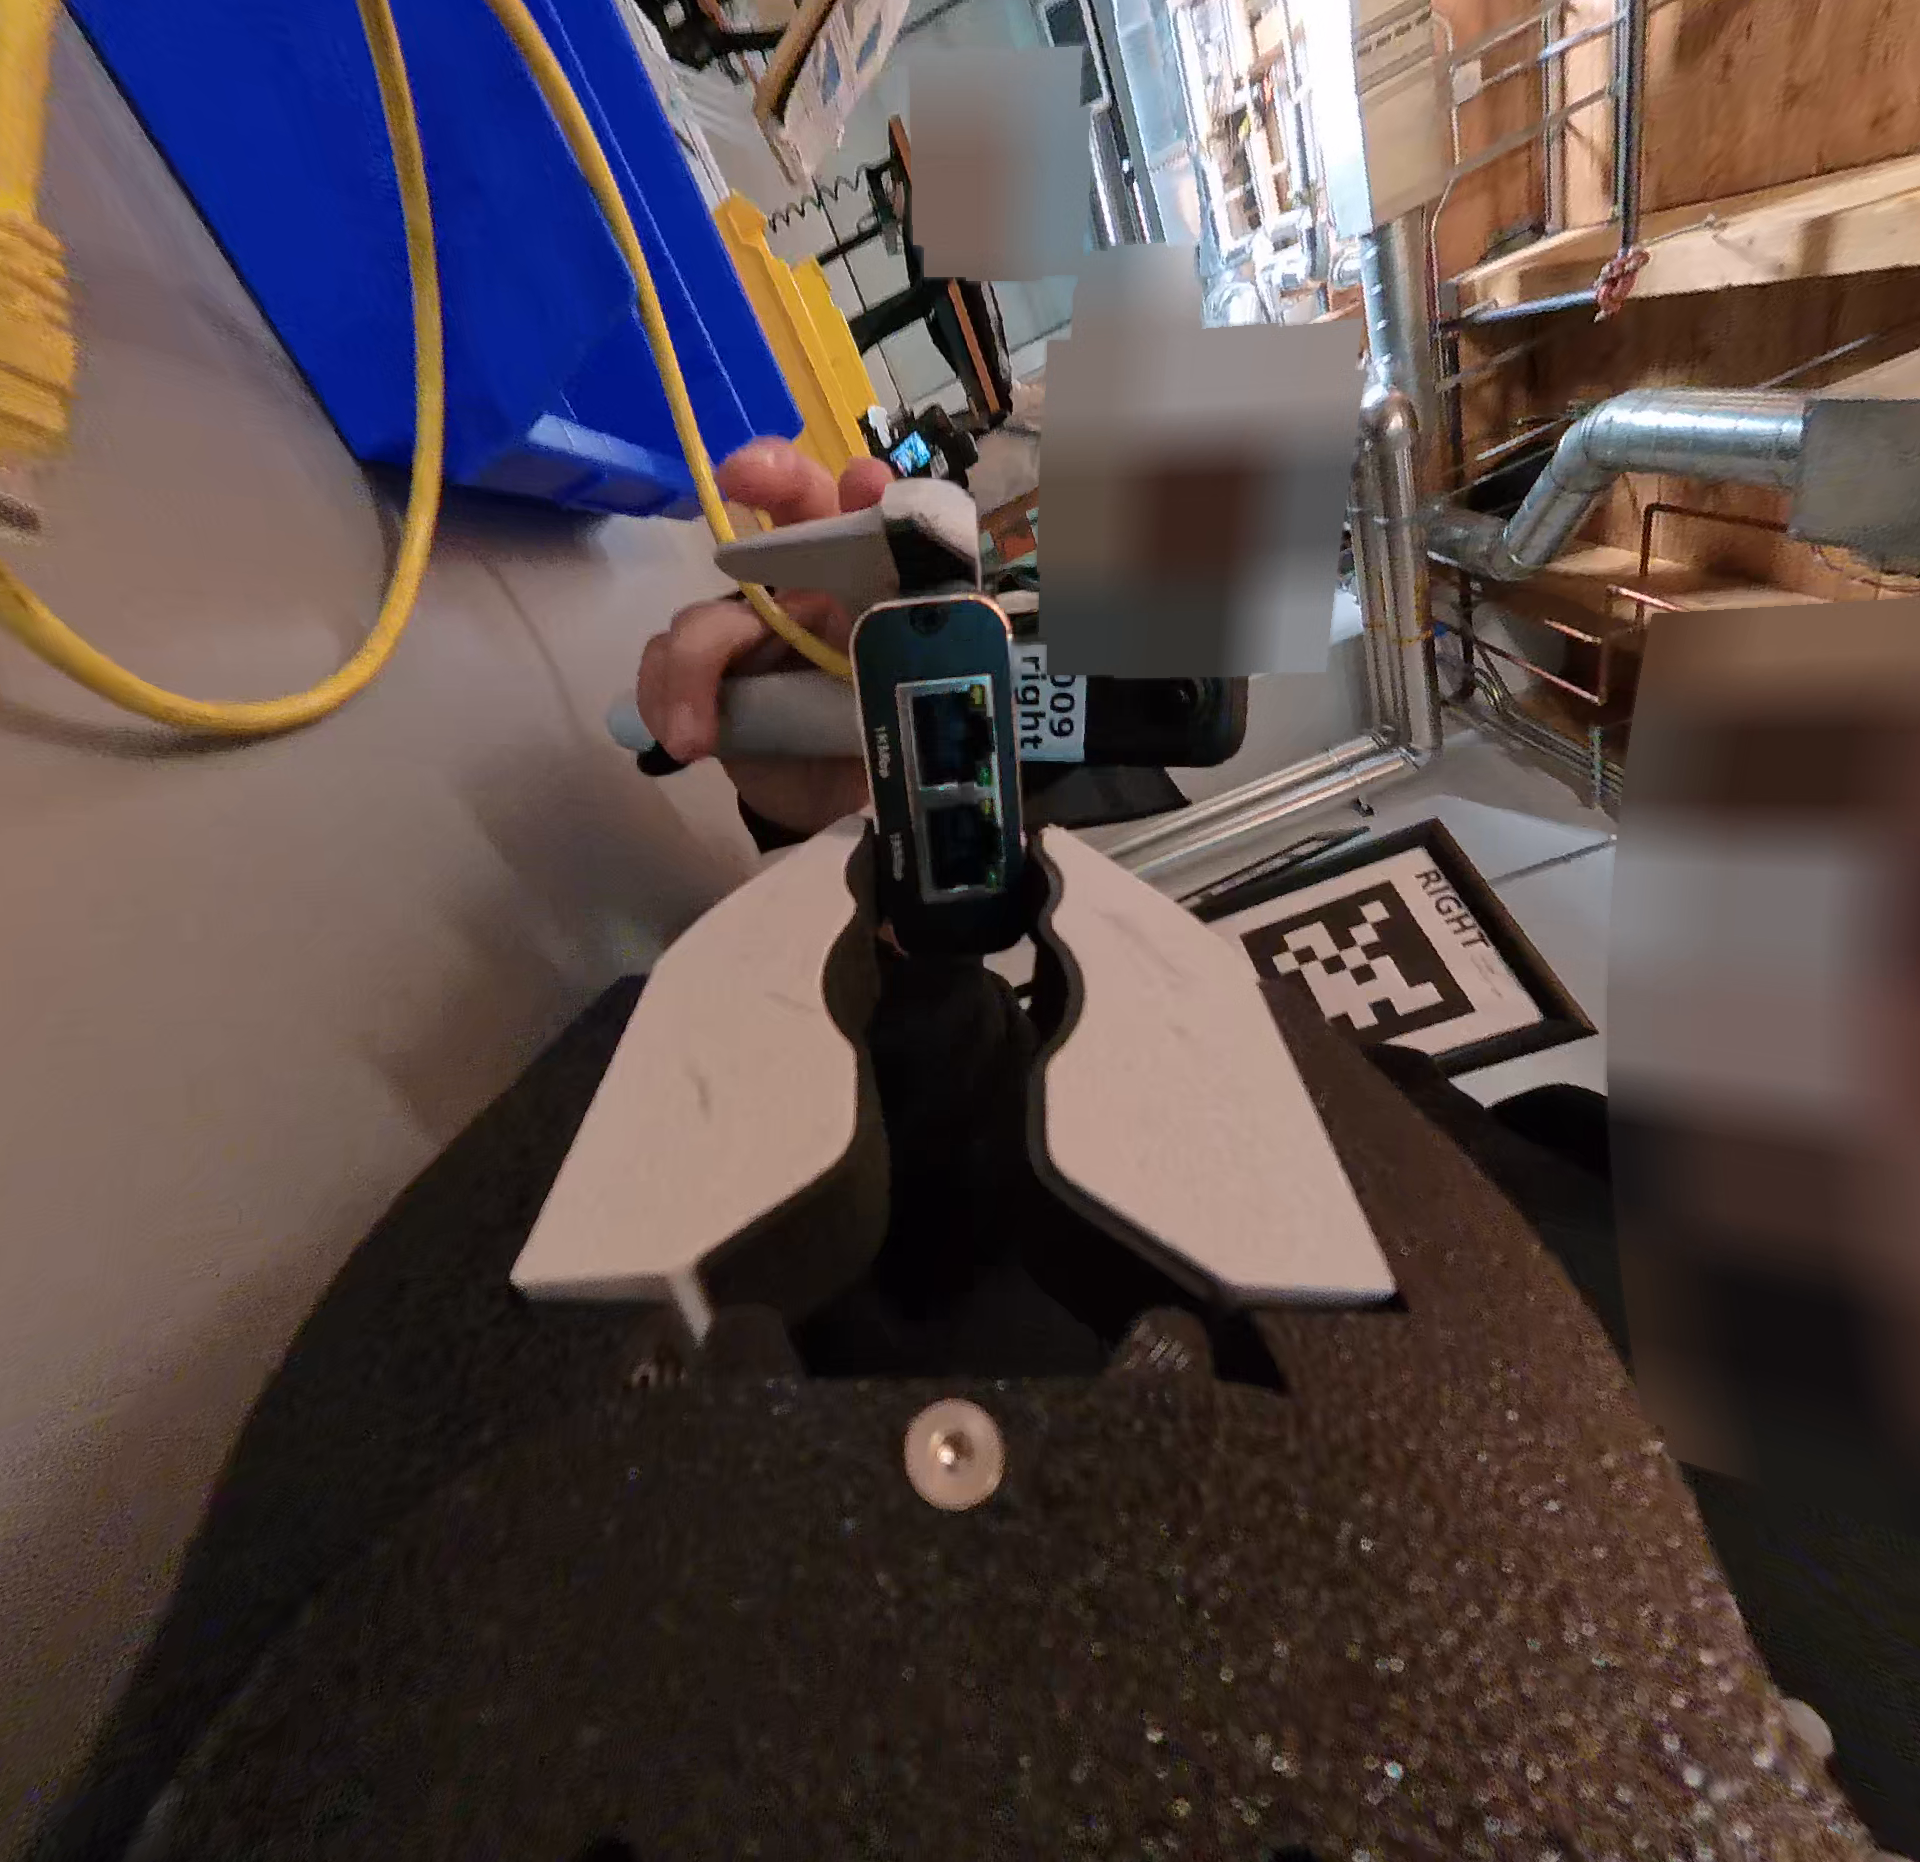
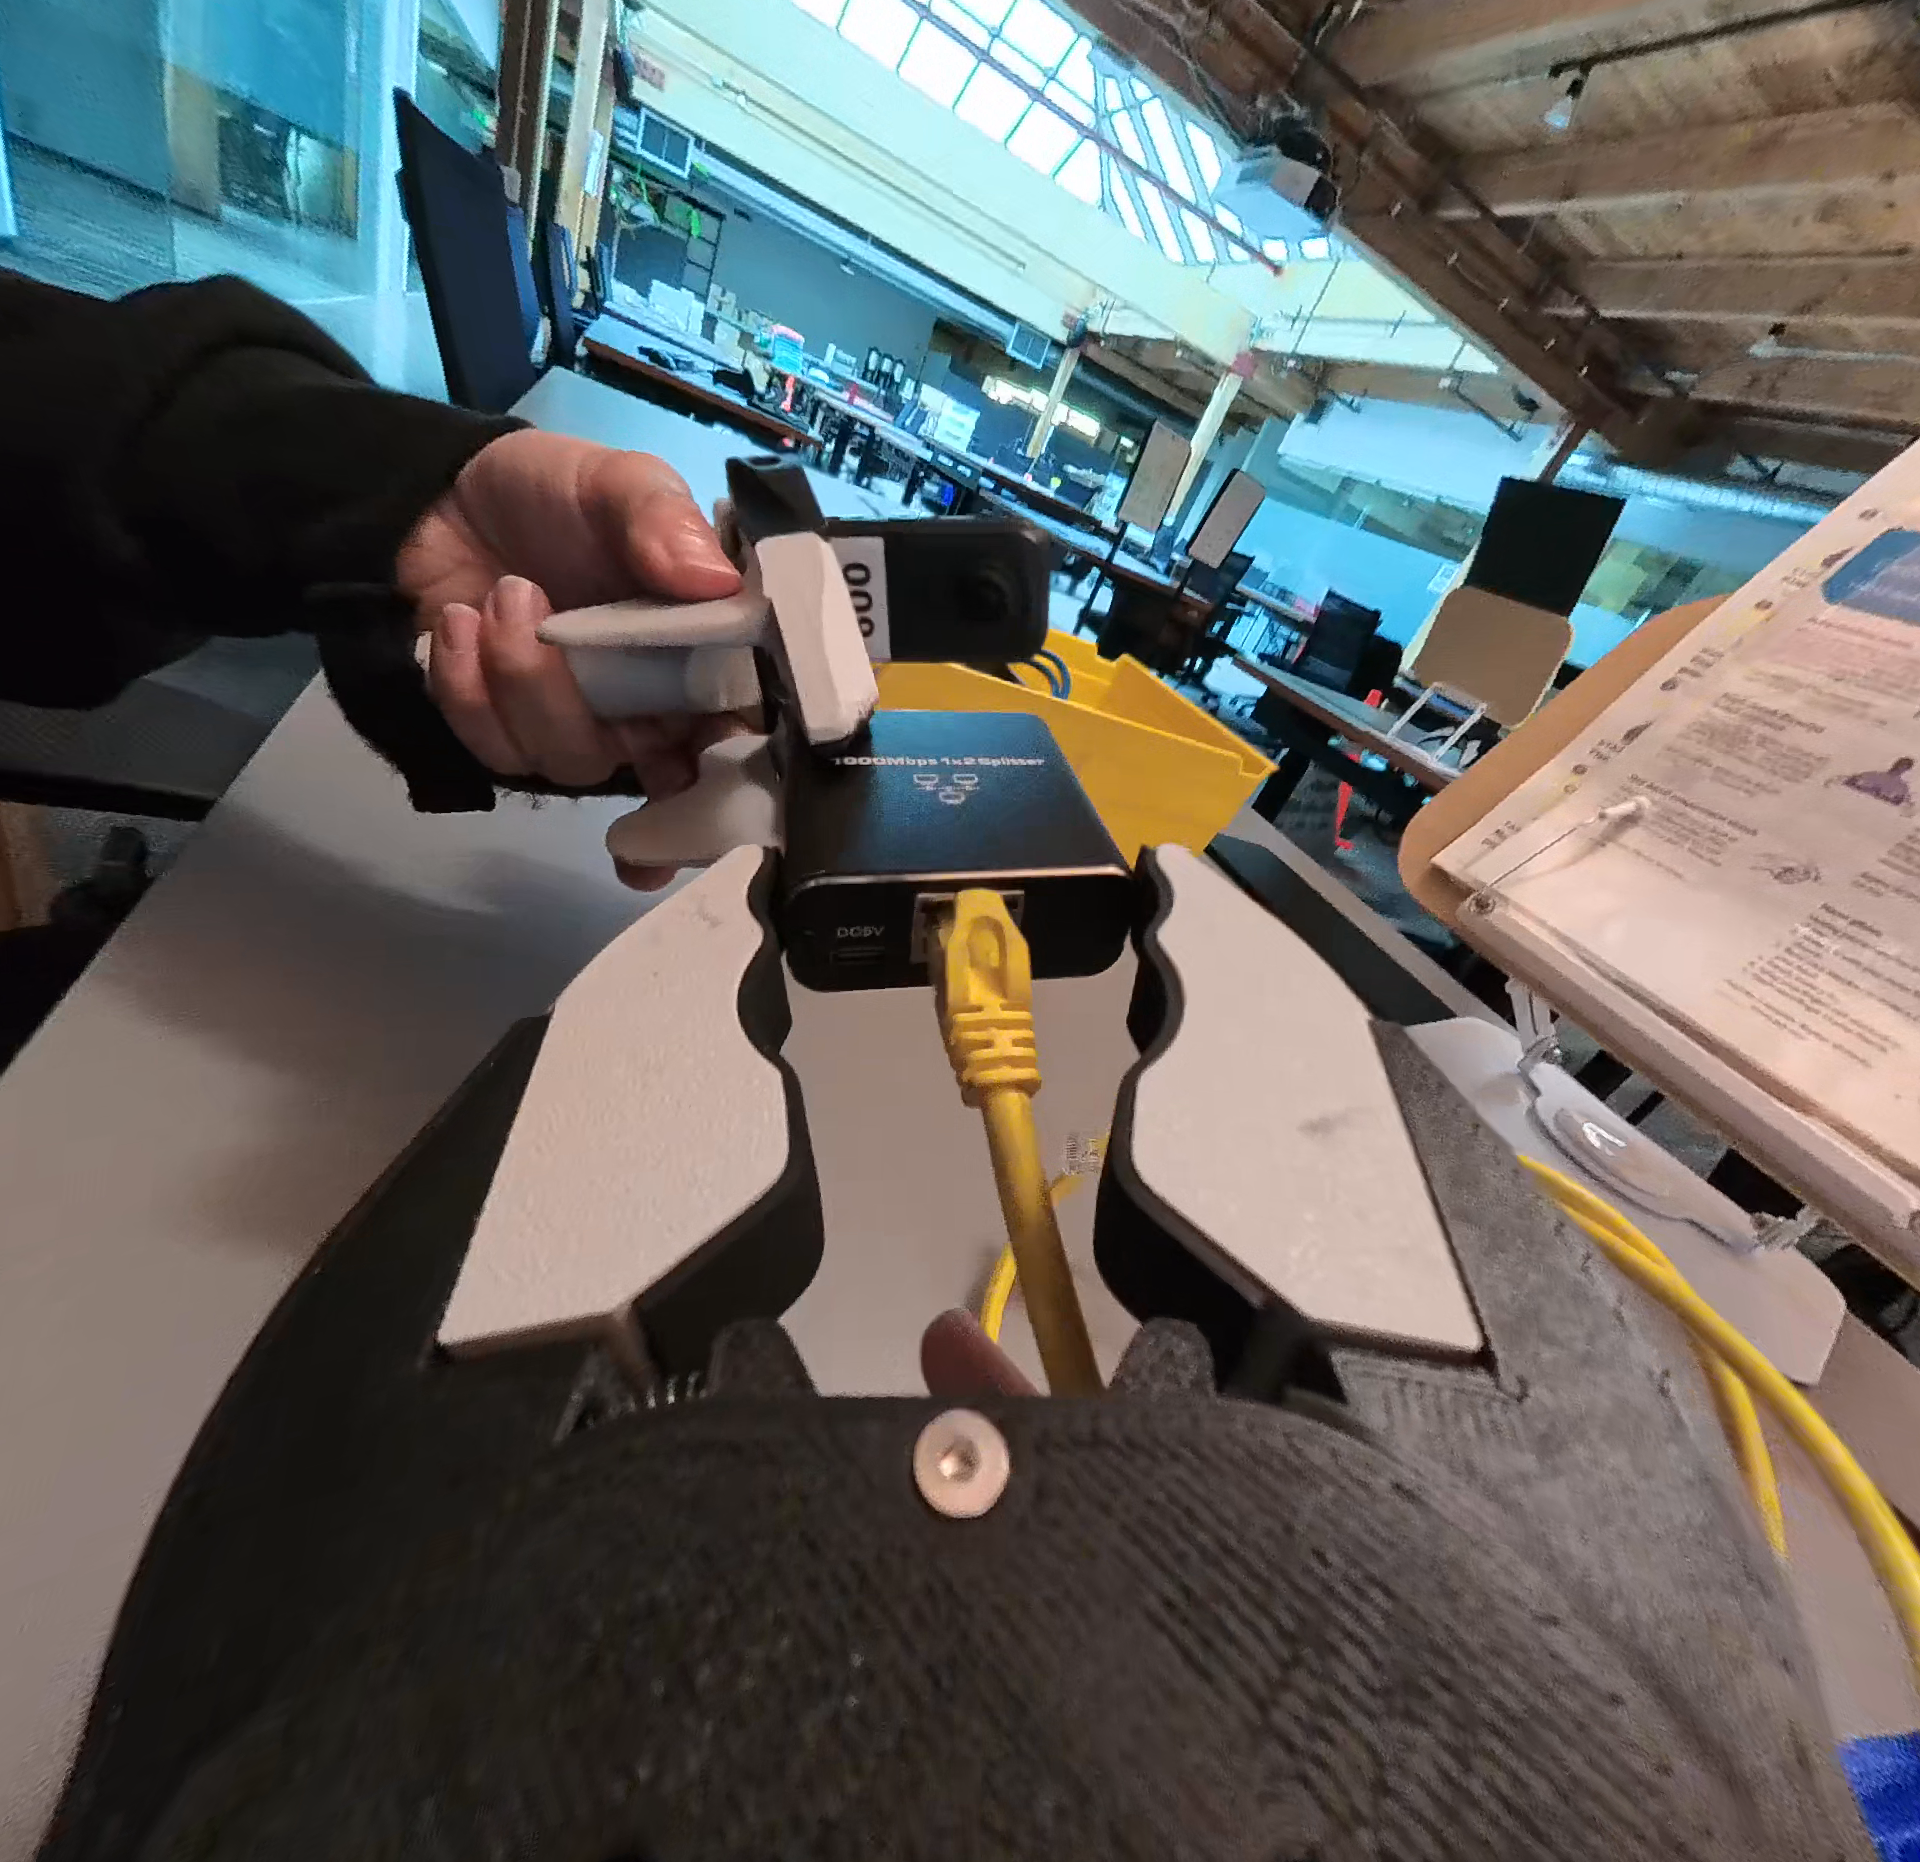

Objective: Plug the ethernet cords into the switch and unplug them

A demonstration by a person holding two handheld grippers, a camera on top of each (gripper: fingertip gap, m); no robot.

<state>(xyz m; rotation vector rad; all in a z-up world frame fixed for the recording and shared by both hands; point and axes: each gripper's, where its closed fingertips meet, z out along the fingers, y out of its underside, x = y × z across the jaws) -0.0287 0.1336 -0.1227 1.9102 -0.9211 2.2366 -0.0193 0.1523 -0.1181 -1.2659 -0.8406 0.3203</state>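
My left gripper (image 1: 945,877) is shut on the black switch (image 1: 940,773), clamping its flat faces; two empty ports face that camera. In the right wrist view the switch (image 2: 945,804) is level above the white table (image 2: 260,929). A yellow ethernet cord's plug (image 2: 982,981) sits in its single near port. My right gripper (image 2: 956,867) is open. Its fingertips flank the switch's near corners and the cord runs between the jaws. The left gripper (image 2: 790,763) holds the switch's far end. A loose yellow plug (image 1: 31,337) hangs at the far left on a looping cord (image 1: 416,410).
A blue bin (image 1: 416,202) stands on the table behind the cord loop. A yellow bin (image 2: 1122,732) sits beyond the switch. A clipboard with printed sheets (image 2: 1714,825) leans at the right, with more yellow cord (image 2: 1714,1324) below it. A black-and-white marker board (image 1: 1392,950) lies nearby.
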